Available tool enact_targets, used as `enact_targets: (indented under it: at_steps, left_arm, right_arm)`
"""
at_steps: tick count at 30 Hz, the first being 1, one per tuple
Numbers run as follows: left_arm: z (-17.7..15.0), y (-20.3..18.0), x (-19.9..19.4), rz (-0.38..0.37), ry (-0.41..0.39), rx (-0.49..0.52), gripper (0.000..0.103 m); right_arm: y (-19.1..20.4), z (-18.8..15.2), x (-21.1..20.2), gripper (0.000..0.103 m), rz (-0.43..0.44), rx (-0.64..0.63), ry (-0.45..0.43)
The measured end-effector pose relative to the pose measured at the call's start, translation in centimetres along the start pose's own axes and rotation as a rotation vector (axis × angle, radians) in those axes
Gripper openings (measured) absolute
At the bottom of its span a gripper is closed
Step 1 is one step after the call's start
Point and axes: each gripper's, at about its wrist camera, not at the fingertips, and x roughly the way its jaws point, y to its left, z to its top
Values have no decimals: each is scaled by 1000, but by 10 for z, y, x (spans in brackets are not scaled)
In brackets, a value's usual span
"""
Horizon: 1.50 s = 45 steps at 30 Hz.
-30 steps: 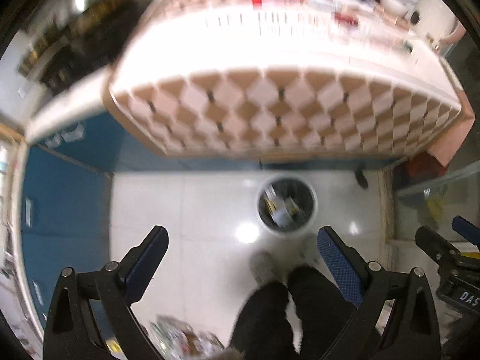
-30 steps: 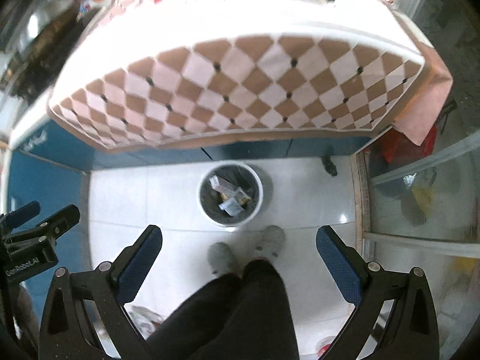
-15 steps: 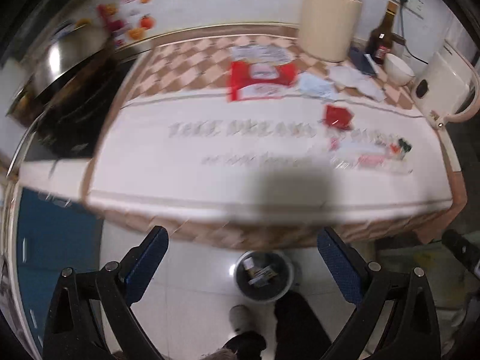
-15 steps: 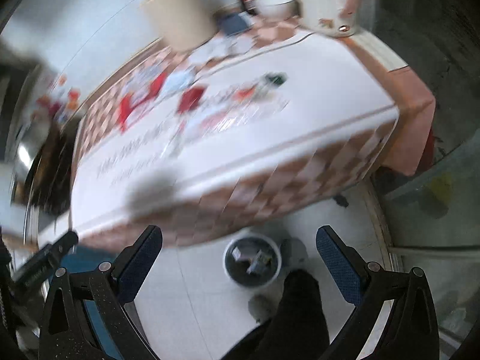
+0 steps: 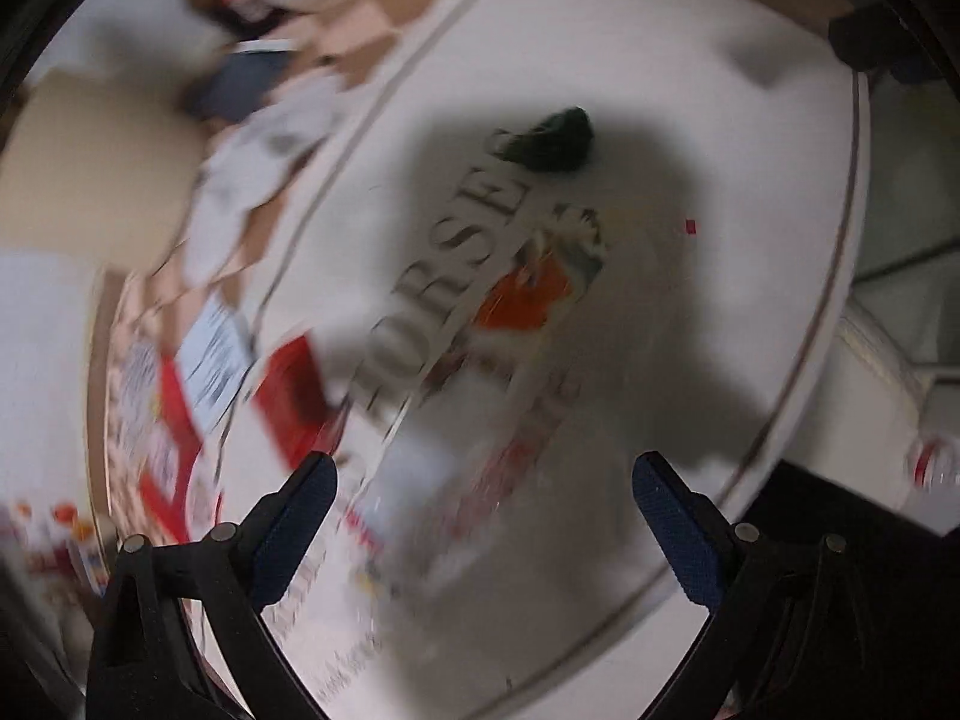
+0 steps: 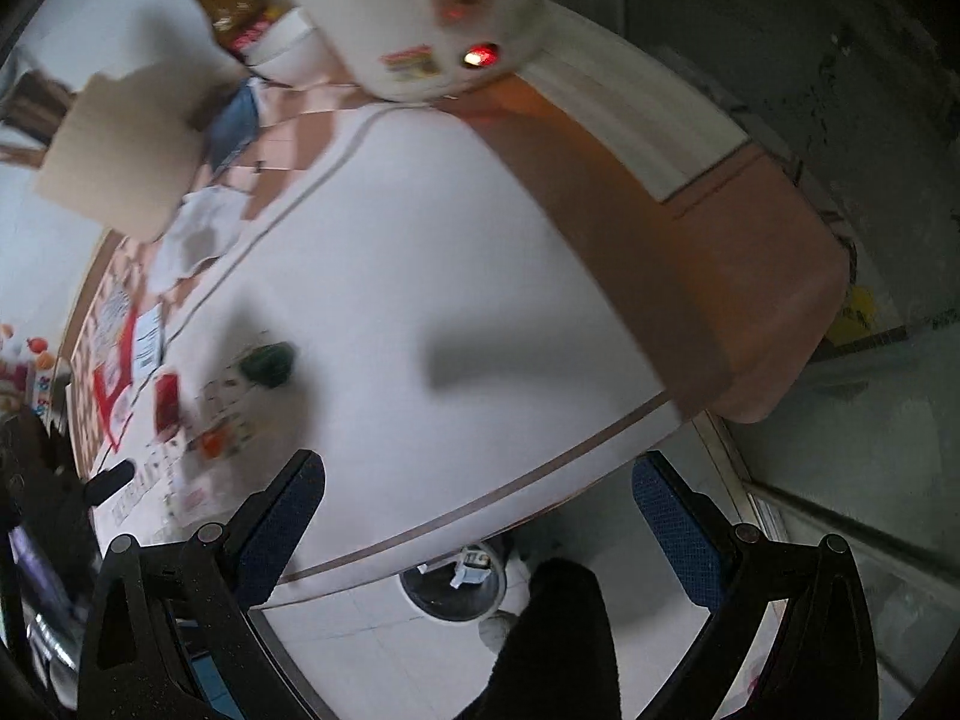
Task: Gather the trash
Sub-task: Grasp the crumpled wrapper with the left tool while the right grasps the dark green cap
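Tongs now over the table, both open and empty

Both tongs stand open with nothing between the blue pads: the left tongs (image 5: 483, 531) and the right tongs (image 6: 480, 531). One second ago both looked down at the floor and the bin; half a second ago the table came into view from farther off. Now the left tongs hang close over the white tablecloth (image 5: 720, 192), and the picture is blurred by motion.

From the largest thing to the smallest: the tablecloth fills the left view, with big grey letters on it. On it, ahead of the left tongs and between its two pads, lies an orange and white wrapper (image 5: 528, 294). To the left of it is a red packet (image 5: 294, 396). Farther ahead lies a small dark green wrapper (image 5: 555, 138), apart from the orange one.

In the right view the bin (image 6: 456, 585) stands on the floor under the table edge, between the right pads, with scraps inside. The green wrapper (image 6: 268, 363) lies left of the right tongs.
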Motion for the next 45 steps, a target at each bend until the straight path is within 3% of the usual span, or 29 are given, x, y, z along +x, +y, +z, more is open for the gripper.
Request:
enact_targets:
  at_steps: [1,3,4,5,6,7,9,13,17,21,22,25,26,30,35,39,45]
  left_arm:
    - [4,1,1,-20,-5,4,97]
    - [12,10,1,-115,-23,-20,78]
    - [14,14,1,-174,-20,-43,57]
    - [16,19,1,-248,-21,-73,30]
    - [17,23,1,-298,-23,-105,18]
    - [17,26,2,-286,-23,-126,4]
    - [13,33,3,-285,-19,-193,1]
    - [-15,63,-2,-233,-4,-462,1]
    - [-69,94,-10,-152,13,-759,1]
    - [-115,113,-4,-85,46,-931,1]
    - [-125,117,0,-74,59,-956,1]
    - [-142,123,3,-40,71,-999,1]
    - [-149,126,1,-31,66,-1011,1]
    - [-166,126,-12,-2,25,-1040,1]
    - [-184,108,-41,3,-58,-1034,1]
    - [-220,83,-65,-73,-110,-1046,1]
    - [-286,24,-63,-215,-110,-1041,1]
  right_arm:
    - [-3,3,5,103,2,3,12]
    - [-7,5,12,103,3,-2,36]
    - [-7,7,18,103,7,-7,48]
    - [-8,7,21,103,10,-9,55]
    - [-7,7,24,103,13,-12,64]
    - [-6,5,26,103,20,-11,67]
    - [-1,7,29,103,36,-6,63]
    - [29,11,30,102,97,-56,7]
    - [72,15,35,82,131,-160,-25]
    - [116,15,47,75,128,-271,-66]
    - [127,13,52,69,114,-309,-69]
    - [153,6,73,37,45,-405,-46]
    - [160,5,73,30,27,-431,-81]
    - [173,-10,69,29,21,-478,-99]
    - [192,-54,34,29,10,-547,-178]
    - [200,-111,3,29,30,-565,-204]
    - [173,-218,-17,29,99,-497,-126]
